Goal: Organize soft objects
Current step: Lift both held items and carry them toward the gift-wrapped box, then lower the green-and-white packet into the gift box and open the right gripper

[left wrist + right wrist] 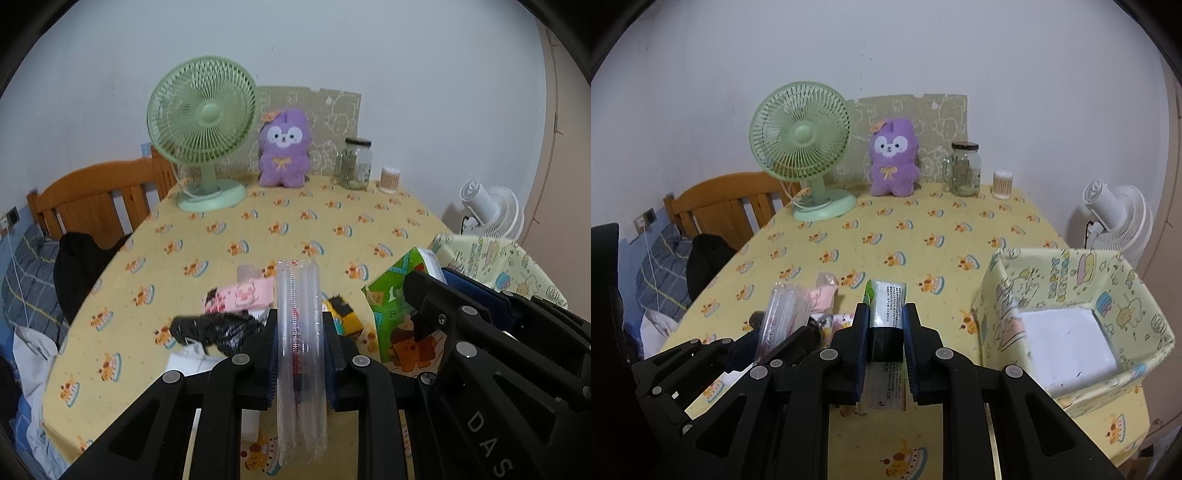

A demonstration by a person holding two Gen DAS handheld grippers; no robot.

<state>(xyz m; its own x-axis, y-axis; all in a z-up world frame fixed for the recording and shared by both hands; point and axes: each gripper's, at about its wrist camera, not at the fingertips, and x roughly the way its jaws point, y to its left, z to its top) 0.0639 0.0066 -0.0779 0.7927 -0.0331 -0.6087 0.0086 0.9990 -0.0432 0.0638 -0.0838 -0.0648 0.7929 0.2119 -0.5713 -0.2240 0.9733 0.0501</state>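
My left claw (300, 350) pinches a clear plastic sleeve of stacked cups (299, 332) at lower centre; my right claw (886, 332) pinches a green-and-white tissue packet (886, 301) above the yellow-clothed bench (923, 240).

Clear cup sleeve (300, 354), green packet (886, 321) — clamped, off table

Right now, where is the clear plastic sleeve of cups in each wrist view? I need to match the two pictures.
Left wrist view: the clear cup sleeve is bottom centre, clamped between the left gripper's fingers, running toward the camera.
Right wrist view: it is lower left, tilted, rising from the left gripper beside the right gripper's own pack.
Shared landmark: the purple plush at the table's far edge, right of the green fan.
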